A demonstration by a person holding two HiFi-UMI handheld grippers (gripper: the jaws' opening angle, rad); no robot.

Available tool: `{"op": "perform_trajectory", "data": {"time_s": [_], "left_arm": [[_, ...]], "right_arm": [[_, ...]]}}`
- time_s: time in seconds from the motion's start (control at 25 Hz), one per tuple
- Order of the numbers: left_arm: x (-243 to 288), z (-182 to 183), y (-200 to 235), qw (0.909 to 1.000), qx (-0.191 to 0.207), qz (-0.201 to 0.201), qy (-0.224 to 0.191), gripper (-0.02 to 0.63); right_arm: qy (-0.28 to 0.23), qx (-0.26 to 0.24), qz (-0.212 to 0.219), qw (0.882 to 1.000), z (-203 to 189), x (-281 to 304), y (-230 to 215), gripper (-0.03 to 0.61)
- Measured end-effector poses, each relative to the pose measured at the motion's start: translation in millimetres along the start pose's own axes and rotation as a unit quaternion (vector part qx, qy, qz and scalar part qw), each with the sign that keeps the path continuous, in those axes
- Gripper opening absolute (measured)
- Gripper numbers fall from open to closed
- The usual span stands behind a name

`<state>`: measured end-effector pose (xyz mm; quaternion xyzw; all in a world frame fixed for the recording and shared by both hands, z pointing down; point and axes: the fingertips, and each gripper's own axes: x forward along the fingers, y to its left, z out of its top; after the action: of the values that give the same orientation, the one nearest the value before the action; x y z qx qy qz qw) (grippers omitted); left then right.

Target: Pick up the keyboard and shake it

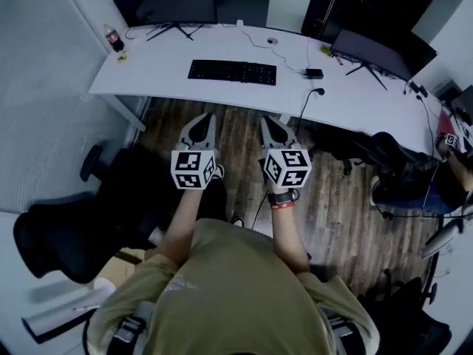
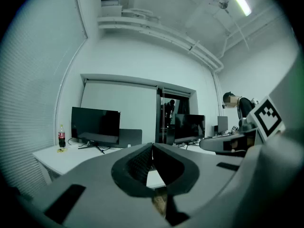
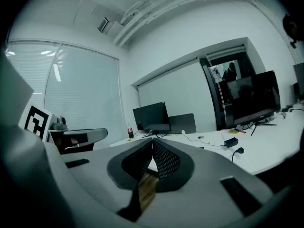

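A black keyboard (image 1: 232,72) lies flat on the white desk (image 1: 162,69), near its front edge, in the head view. Both grippers hover over the wooden floor, short of the desk and apart from the keyboard. My left gripper (image 1: 206,117) is shut with nothing between its jaws; its tips (image 2: 152,145) meet in the left gripper view. My right gripper (image 1: 267,120) is also shut and empty, and its tips (image 3: 152,140) touch in the right gripper view. The keyboard is hidden behind the jaws in both gripper views.
Two black monitors (image 1: 164,2) (image 1: 384,52) stand on the desk, with a cola bottle (image 1: 113,38) at the far left and a power adapter (image 1: 314,73) with cables. Black office chairs (image 1: 81,224) stand on the left and right. Another person (image 1: 452,150) sits at the right edge.
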<state>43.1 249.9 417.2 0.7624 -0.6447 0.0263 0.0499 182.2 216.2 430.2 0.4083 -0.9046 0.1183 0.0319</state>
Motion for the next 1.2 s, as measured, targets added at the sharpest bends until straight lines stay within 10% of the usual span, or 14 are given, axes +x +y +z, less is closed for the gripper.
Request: {"op": "perform_trajectory", "data": {"time_s": [1.2], "left_arm": [[190.2, 5.2, 115.0, 0.9992, -0.025, -0.030, -0.003, 0.020]], "right_arm": [[0.016, 0.065, -0.014, 0.998, 25.5, 214.7, -63.0, 0.025]]}}
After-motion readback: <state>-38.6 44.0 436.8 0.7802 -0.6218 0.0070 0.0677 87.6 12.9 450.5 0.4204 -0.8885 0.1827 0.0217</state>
